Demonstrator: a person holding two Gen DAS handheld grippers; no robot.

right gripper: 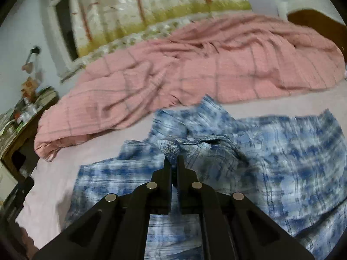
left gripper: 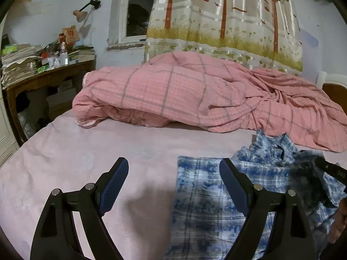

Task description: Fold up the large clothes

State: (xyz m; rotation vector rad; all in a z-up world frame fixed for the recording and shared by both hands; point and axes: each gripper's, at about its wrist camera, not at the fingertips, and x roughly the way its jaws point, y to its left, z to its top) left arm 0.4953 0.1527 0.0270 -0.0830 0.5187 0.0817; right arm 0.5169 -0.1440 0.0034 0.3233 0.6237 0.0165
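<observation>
Item one: the blue-and-white plaid button shirt (right gripper: 271,151), the task's garment. It lay spread and rumpled on the pale pink bed sheet (left gripper: 86,156), at the near side of the bed, its collar region bunched up toward the middle. One flat panel of it reached under your left tool in the left wrist view (left gripper: 201,195).

Item two: your right gripper (right gripper: 172,162). Its jaws were pressed together on a raised fold of the shirt near the collar, beside a small white button (right gripper: 190,139). The right wrist picture was smeared by motion, so exactly which part of the shirt was pinched could not be told for sure; it looked like a collar or placket edge.

Item three: your left gripper (left gripper: 172,178). Its jaws stood wide apart with nothing between them, the blue pads (left gripper: 115,184) bare. One finger hung over the bare sheet, the other over the shirt's flat panel.

Item four: the pink checked quilt (left gripper: 173,95), heaped across the far half of the bed, just beyond the shirt.

Item five: the curtain printed with orange trees (left gripper: 227,17), hanging behind the quilt.

Item six: the dark wooden side table (left gripper: 43,80) to the left of the bed, piled with stacked papers (left gripper: 19,62) and small bottles.
</observation>
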